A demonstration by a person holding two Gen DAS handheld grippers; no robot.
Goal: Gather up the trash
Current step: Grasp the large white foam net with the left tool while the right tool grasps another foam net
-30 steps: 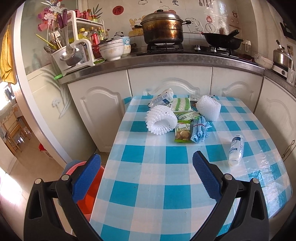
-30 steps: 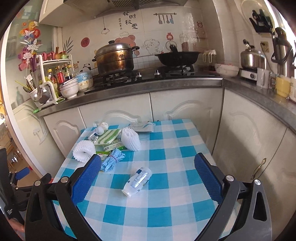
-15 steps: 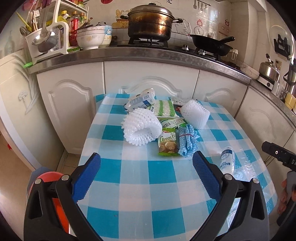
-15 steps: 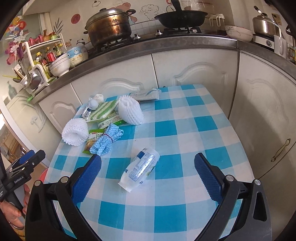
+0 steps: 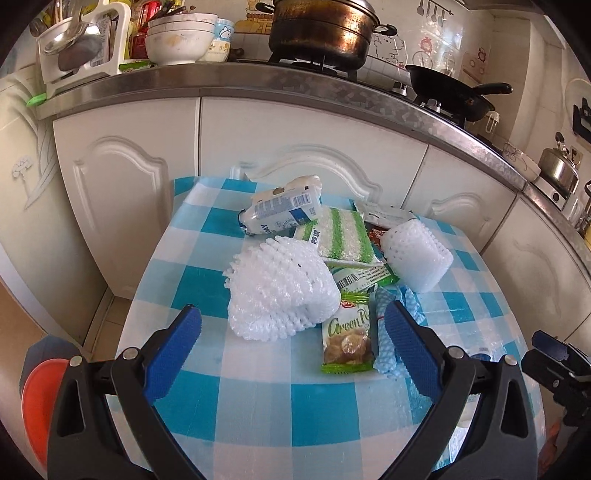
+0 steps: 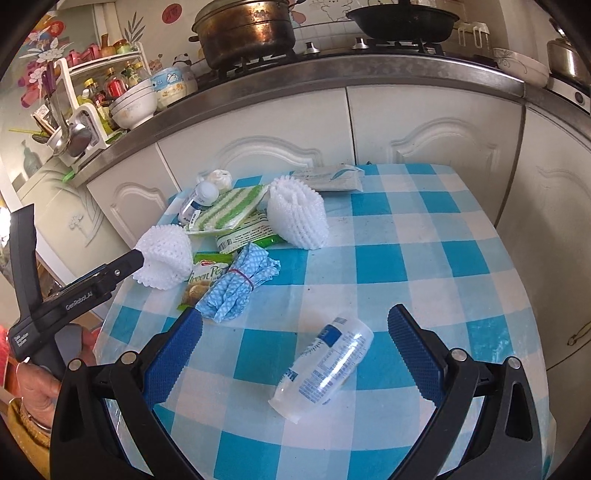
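Trash lies on a blue-checked table (image 5: 258,398) (image 6: 406,258). My left gripper (image 5: 291,332) is open, just short of a white foam fruit net (image 5: 280,291) (image 6: 164,254), with a Green Peas snack packet (image 5: 347,339) (image 6: 203,280) near its right finger. My right gripper (image 6: 293,336) hangs open over an empty plastic bottle (image 6: 325,365) lying on its side. Farther back are a second foam net (image 5: 417,254) (image 6: 299,214), a bundled blue cloth (image 6: 238,284), a green-striped pack (image 5: 340,232), another bottle (image 5: 284,214) and a flat wrapper (image 6: 328,177).
White kitchen cabinets (image 5: 295,147) and a steel counter with a big pot (image 5: 321,33), a wok (image 6: 402,18) and bowls stand behind the table. An orange bin (image 5: 37,406) sits on the floor at the left. A hand (image 6: 33,384) holds the left gripper.
Both grippers have moved forward and down toward the table. The left one closed in on the near foam net, the right one on the lying bottle. Both stay open.
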